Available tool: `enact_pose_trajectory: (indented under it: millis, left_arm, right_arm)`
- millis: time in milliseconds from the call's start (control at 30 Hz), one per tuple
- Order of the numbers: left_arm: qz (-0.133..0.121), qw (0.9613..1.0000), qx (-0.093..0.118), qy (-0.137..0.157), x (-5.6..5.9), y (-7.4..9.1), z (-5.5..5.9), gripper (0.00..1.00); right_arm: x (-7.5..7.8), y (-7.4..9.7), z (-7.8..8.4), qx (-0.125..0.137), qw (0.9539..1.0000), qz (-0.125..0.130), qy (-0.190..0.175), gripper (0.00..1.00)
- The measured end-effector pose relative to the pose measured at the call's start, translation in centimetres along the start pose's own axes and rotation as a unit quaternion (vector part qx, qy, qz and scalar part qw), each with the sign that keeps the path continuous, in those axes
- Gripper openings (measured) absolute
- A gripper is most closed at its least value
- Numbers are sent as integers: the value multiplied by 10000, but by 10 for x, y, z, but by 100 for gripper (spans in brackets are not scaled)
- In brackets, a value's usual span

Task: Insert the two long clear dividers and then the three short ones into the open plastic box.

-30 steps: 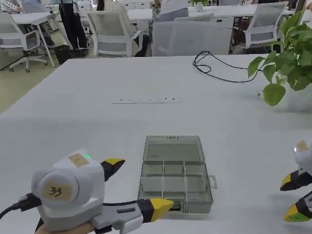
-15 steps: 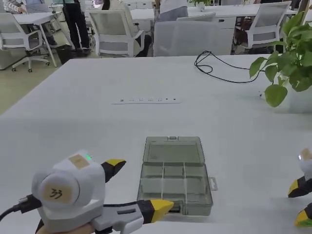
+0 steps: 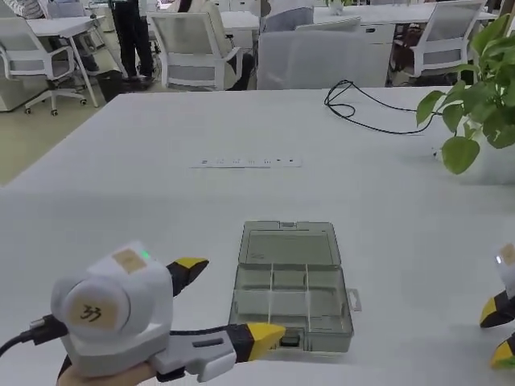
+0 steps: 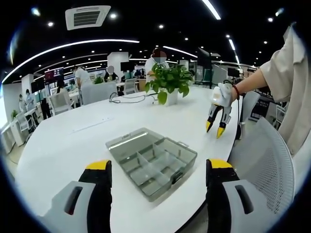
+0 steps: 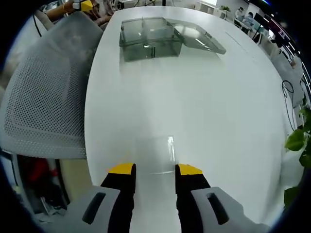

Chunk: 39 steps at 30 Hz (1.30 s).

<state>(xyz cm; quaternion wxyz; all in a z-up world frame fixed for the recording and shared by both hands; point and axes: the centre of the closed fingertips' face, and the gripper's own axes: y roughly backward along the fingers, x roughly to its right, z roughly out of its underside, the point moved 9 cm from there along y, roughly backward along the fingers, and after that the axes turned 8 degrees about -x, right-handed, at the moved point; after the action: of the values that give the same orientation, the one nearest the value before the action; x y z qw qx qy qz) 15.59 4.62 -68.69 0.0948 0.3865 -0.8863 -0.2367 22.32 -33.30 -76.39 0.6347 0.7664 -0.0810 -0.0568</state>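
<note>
The clear plastic box [image 3: 290,301] lies open on the white table [image 3: 121,201], its lid [image 3: 288,245] folded flat behind it. Clear dividers stand inside and split it into several compartments. My left gripper [image 3: 231,299] is open just left of the box, one yellow tip by its front corner, holding nothing. In the left gripper view the box [image 4: 150,162] sits just ahead of the wide-apart jaws of that gripper [image 4: 159,166]. My right gripper [image 3: 497,331] is open at the right edge, well away from the box. Its own view shows the gripper [image 5: 155,170] over bare table, with the box [image 5: 150,41] far ahead.
A potted plant [image 3: 475,96] stands at the far right, with a black cable [image 3: 362,104] beside it. A flush power strip [image 3: 245,162] lies beyond the box. A grey mesh chair [image 5: 43,97] is at the table's near edge. Office chairs [image 3: 189,48] stand behind the table.
My right gripper has drawn back to the right and lower, almost out of the head view. The left gripper and the box have stayed put.
</note>
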Motion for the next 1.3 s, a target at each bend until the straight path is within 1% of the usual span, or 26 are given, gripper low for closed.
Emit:
enact_pose_trajectory:
  millis: [100,267,467,600,633,700,733,767,800,867,933,967,1000,1100,1167,1233,1300]
  left_arm:
    - [7,10000,4,0,0,0,0,80]
    - [91,10000,-6,-5,2,0,1,77]
    - [74,10000,-5,-2,1,1,0,76]
    - [87,9999,16,84,0,2,0,72]
    - [92,9999,21,107,0,2,0,72]
    - [107,9998,33,183,0,2,0,69]
    - [122,9997,40,211,0,2,0,69]
    - [141,9995,46,267,0,2,1,67]
    - [153,9994,59,301,0,2,1,66]
    - [181,9990,86,389,0,2,1,63]
    - [208,9985,125,496,0,2,1,62]
    - [221,9982,144,538,0,3,1,61]
    - [232,9980,161,575,0,3,1,60]
    - [330,9960,264,789,0,2,0,57]
    - [387,9948,324,887,1,2,0,55]
    - [453,9934,376,986,2,2,-1,52]
    - [512,9922,415,1062,4,1,-2,49]
  right_arm:
    - [0,0,0,1,10000,13,-2,33]
    - [-2,0,0,-2,9999,102,-8,32]
    - [-4,2,-1,27,9993,355,69,32]
    - [-4,8,-9,224,9980,574,112,32]
    - [-4,11,-13,279,9973,672,136,32]
    - [-3,16,-18,385,9960,782,172,32]
    - [2,17,-21,462,9946,910,196,32]
    - [3,19,-23,521,9937,964,213,32]
    - [7,23,-27,638,9921,1056,239,32]
    - [9,29,-35,784,9891,1214,286,32]
    - [9,34,-43,963,9857,1336,347,32]
    - [8,36,-46,1009,9848,1363,365,32]
    - [4,39,-54,1072,9829,1435,420,32]
    - [-2,44,-67,1195,9795,1524,547,32]
    - [-4,48,-77,1316,9764,1600,615,32]
    - [-8,53,-89,1452,9720,1694,733,32]
    - [-13,56,-100,1552,9691,1731,819,32]
